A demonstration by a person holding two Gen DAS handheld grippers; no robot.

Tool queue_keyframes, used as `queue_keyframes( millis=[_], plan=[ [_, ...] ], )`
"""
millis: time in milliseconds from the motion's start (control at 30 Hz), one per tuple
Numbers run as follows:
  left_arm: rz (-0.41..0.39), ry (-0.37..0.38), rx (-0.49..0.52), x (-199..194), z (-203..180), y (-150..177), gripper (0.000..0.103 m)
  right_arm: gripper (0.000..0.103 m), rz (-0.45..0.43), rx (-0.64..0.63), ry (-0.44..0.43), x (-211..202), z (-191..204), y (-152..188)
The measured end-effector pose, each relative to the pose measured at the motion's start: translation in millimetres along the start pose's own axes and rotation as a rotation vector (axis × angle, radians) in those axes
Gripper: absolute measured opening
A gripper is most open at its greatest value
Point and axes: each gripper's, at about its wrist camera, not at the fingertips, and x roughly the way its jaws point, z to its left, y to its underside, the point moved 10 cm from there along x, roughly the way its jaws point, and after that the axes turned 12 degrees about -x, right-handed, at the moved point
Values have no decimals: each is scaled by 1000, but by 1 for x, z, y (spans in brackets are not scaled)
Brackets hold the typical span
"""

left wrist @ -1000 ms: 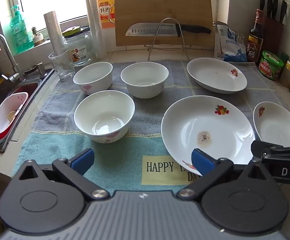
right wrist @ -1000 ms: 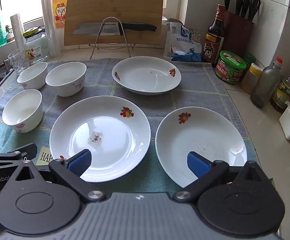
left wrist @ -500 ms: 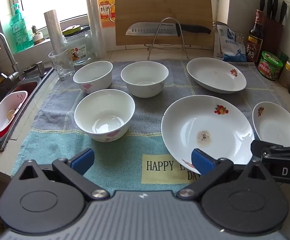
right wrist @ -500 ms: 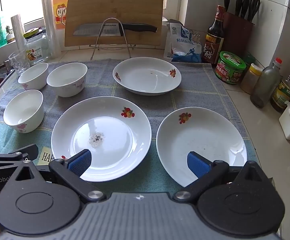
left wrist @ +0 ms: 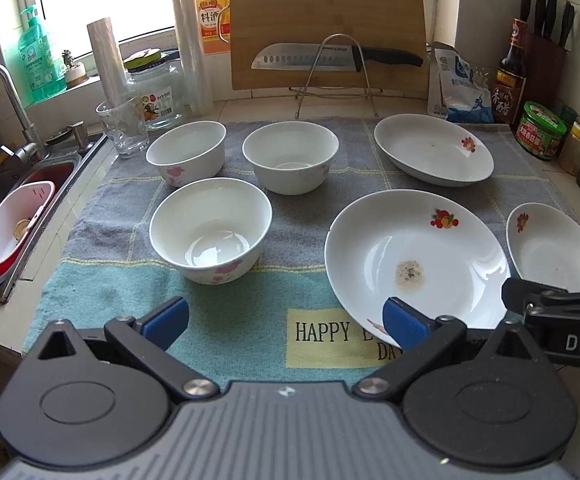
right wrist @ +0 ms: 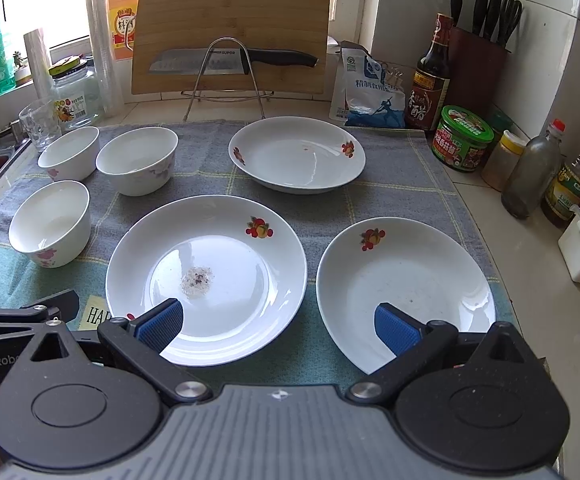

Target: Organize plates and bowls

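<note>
Three white bowls stand on the towel at the left: a near one (left wrist: 210,236) (right wrist: 50,222), a far-left one (left wrist: 186,152) (right wrist: 69,153) and a middle one (left wrist: 290,156) (right wrist: 138,165). Three white plates with fruit prints lie to the right: a large one with a stain (left wrist: 413,256) (right wrist: 210,272), a far one (left wrist: 433,154) (right wrist: 297,153) and a near-right one (left wrist: 549,248) (right wrist: 405,288). My left gripper (left wrist: 286,318) is open and empty above the towel's front edge. My right gripper (right wrist: 277,322) is open and empty, between the large and near-right plates.
A grey-teal towel (left wrist: 130,292) covers the counter. A sink (left wrist: 14,216) with a red-white basket is at the left. A cutting board and knife on a rack (left wrist: 329,60) stand behind. A glass (left wrist: 124,128), jars and bottles (right wrist: 529,176) line the back and right.
Both grippers have shifted only slightly; the scene sits a touch lower and nearer in the views. No dish has moved.
</note>
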Motion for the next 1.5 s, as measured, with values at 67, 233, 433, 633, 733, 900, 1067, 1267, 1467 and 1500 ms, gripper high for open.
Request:
queue_keyframes(
  millis=[67, 233, 433, 633, 733, 900, 1067, 1267, 1467, 1500],
  plan=[
    [0, 1, 2, 0, 0, 0, 102, 103, 0, 0, 1, 0, 0, 0],
    [0, 3, 4, 0, -1, -1, 102, 103, -2, 2, 1, 0, -1, 0],
    [-1, 3, 5, 0, -1, -1, 102, 103, -5, 4, 2, -1, -1, -1],
    [1, 3, 4, 0, -1, -1, 102, 103, -4, 3, 2, -1, 0, -1],
    [0, 3, 3, 0, -1, -2, 102, 103, -4, 3, 2, -1, 0, -1],
    [1, 3, 4, 0, -1, -1, 102, 103, -4, 0, 7, -2, 0, -3],
    [2, 4, 6, 0, -1, -2, 102, 103, -8, -1, 10, -3, 0, -4],
    [2, 6, 7, 0, -2, -3, 102, 103, -9, -2, 12, -4, 0, -4],
    [2, 8, 8, 1, -2, -3, 102, 103, -10, -2, 16, -4, 0, -4],
    [1, 9, 9, 1, -2, -4, 102, 103, -10, -3, 16, -5, 0, -4]
  ],
)
